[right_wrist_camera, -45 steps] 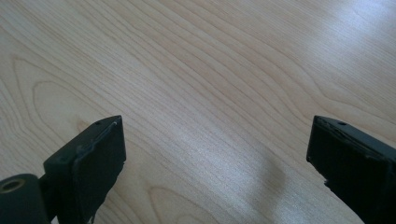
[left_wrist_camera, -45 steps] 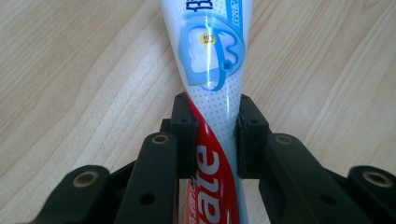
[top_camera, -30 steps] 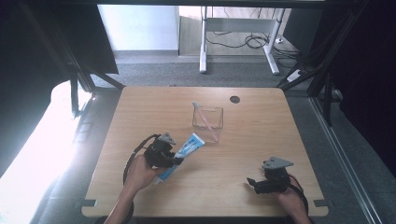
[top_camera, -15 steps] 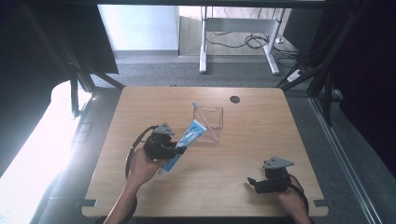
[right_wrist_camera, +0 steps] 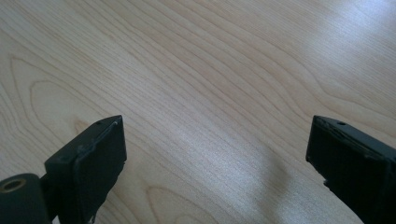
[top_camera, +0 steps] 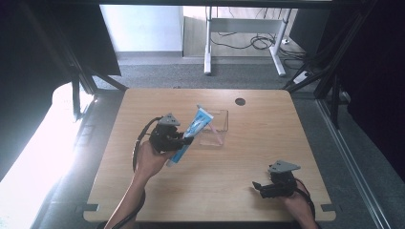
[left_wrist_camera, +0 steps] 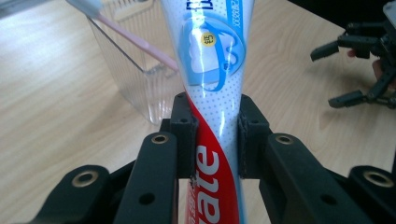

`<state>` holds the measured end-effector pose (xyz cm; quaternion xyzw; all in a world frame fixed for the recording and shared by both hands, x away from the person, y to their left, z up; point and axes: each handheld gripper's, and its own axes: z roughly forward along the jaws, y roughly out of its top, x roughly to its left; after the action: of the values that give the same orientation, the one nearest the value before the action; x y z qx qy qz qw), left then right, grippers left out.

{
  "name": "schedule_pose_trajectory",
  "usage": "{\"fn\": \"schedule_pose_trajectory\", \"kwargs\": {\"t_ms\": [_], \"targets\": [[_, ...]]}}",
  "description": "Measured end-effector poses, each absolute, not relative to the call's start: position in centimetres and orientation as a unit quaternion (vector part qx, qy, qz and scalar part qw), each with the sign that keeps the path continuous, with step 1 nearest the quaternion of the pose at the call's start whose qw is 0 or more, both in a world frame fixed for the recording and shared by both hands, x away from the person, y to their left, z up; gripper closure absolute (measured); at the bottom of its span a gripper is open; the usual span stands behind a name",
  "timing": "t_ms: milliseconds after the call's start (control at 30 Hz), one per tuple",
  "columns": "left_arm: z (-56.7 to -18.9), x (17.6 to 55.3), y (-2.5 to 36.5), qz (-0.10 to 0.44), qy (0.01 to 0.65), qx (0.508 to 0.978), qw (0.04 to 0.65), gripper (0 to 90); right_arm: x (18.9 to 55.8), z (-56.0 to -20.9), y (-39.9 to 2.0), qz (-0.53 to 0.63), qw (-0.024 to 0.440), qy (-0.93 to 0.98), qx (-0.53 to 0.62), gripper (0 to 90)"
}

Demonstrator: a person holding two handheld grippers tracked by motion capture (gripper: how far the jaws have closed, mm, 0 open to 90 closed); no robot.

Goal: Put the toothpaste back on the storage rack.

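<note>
My left gripper is shut on a blue, white and red toothpaste tube. The tube is lifted off the table and slants up toward a clear plastic container. A pink toothbrush leans inside that container. The tube's upper end hangs over the container's left rim. My right gripper rests low at the table's front right, open, with bare wood between its jaws. It shows far off in the left gripper view as well.
The wooden table has a dark round hole near its far edge. Beyond the table stand desk legs and cables on a grey floor. Dark frame bars flank both sides.
My left gripper has risen and moved toward the container with the toothpaste tube, whose upper end now reaches over the container. The right gripper has stayed in place.
</note>
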<state>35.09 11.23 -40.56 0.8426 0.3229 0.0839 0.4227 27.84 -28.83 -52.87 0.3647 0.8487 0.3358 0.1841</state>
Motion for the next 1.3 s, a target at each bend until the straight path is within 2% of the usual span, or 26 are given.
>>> {"fn": "schedule_pose_trajectory", "kwargs": {"t_ms": [233, 467, 1300], "targets": [[-39.5, 36.4, 10.6, 0.091, 0.32, 0.838, 0.432, 72.9, 27.9, -52.9, -28.8, 0.338, 0.18, 0.848, 0.367, 4.8], [-38.7, 37.9, 9.5, 0.099, 0.317, 0.835, 0.44, 72.9, 28.1, -53.2, -29.0, 0.337, 0.165, 0.849, 0.371, 0.0], [-37.2, 42.1, 6.4, 0.127, 0.317, 0.814, 0.47, 72.8, 28.3, -53.8, -29.2, 0.324, 0.155, 0.857, 0.371, 0.0]]}}
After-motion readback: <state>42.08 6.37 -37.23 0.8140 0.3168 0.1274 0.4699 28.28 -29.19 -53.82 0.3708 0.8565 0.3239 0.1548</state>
